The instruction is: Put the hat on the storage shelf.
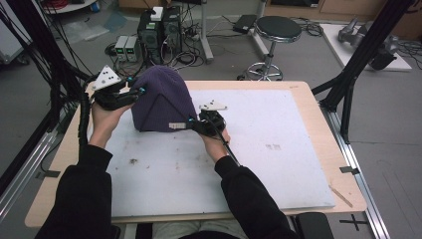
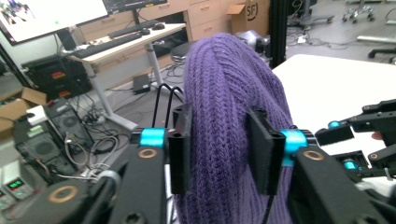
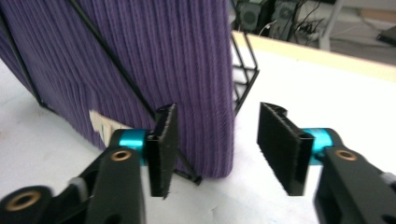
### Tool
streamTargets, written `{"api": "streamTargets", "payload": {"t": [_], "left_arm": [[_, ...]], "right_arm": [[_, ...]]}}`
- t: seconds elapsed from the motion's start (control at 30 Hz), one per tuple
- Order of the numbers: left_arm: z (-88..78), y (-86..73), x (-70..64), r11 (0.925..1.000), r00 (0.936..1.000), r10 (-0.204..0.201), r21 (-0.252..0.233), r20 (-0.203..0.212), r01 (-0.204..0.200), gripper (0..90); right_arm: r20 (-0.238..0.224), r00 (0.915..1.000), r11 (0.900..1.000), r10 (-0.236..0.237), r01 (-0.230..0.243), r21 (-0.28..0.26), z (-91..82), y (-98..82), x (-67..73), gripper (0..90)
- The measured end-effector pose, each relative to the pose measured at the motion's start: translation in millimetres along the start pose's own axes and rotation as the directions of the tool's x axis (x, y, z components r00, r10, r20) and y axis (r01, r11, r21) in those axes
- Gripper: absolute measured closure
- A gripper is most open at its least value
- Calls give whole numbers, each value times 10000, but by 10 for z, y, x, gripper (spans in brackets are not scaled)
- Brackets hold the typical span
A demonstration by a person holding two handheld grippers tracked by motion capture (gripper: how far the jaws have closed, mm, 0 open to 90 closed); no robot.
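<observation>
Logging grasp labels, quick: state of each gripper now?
Left gripper: shut on the hat, pinching a fold of knit.
Right gripper: open, at the hat's lower edge, holding nothing.

Purple knit hat [image 1: 161, 97] stretched over black wire frame [image 3: 243, 70], on table.

The purple hat [image 2: 229, 93] is thick ribbed knit cloth, soft and matt. It covers a thin black wire frame [image 3: 245, 70]. The left tongs [image 2: 219, 149] have matt black plastic jaws with shiny blue metal collars. The bench [image 1: 303, 92] is pale wood under a scuffed matt white sheet [image 1: 259, 164].
</observation>
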State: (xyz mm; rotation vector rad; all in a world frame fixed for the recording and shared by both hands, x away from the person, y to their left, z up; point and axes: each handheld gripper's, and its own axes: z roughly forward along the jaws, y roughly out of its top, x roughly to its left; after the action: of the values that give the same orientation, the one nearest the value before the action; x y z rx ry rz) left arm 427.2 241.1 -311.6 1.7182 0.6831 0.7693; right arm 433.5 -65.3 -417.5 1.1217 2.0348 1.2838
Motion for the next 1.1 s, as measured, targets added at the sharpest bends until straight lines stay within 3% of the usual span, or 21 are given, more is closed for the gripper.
{"api": "streamTargets", "payload": {"t": [0.03,0.07,0.13,0.17,0.23,0.33,0.47,0.57,0.67,0.83,1.1], "left_arm": [[-2,-2,7,9999,9999,-147,25,-54,147,577],[-7,-7,18,9997,9997,-251,14,-36,251,503],[-24,-12,23,9995,9995,-313,-99,11,313,494],[-34,-13,21,9993,9995,-319,-185,-24,319,428],[-56,-6,16,9986,9991,-404,-343,-151,399,350],[-94,5,-7,9968,9978,-656,-464,-90,652,325],[-164,15,-71,9973,9987,-505,-535,-57,501,320],[-219,40,-99,9965,9981,-593,-593,-168,582,252],[-276,73,-123,9967,9981,-528,-634,-326,506,246],[-359,92,-147,9967,9967,-479,-683,-649,435,234],[-527,42,-194,9959,9935,-518,-797,-1014,438,230]], "right_arm": [[0,10000,10000,0,0,0,0,0,0,442],[105,9999,9998,94,-93,-153,-41,28,-20,385],[145,9998,9996,161,-158,-250,-60,42,-38,335],[340,9989,9984,335,-319,-465,-94,63,-74,216],[544,9980,9978,316,-283,-601,-127,81,-105,159],[719,9969,9970,321,-269,-720,-166,97,-137,122],[721,9968,9941,337,-260,-1053,-301,149,-229,117],[1016,9948,9887,14,139,-1496,-513,215,-337,115],[1214,9926,9852,-76,282,-1690,-633,244,-411,115],[1890,9817,9814,-229,581,-1827,-981,256,-665,115],[2506,9681,9770,-47,578,-2050,-1360,170,-956,115]]}}
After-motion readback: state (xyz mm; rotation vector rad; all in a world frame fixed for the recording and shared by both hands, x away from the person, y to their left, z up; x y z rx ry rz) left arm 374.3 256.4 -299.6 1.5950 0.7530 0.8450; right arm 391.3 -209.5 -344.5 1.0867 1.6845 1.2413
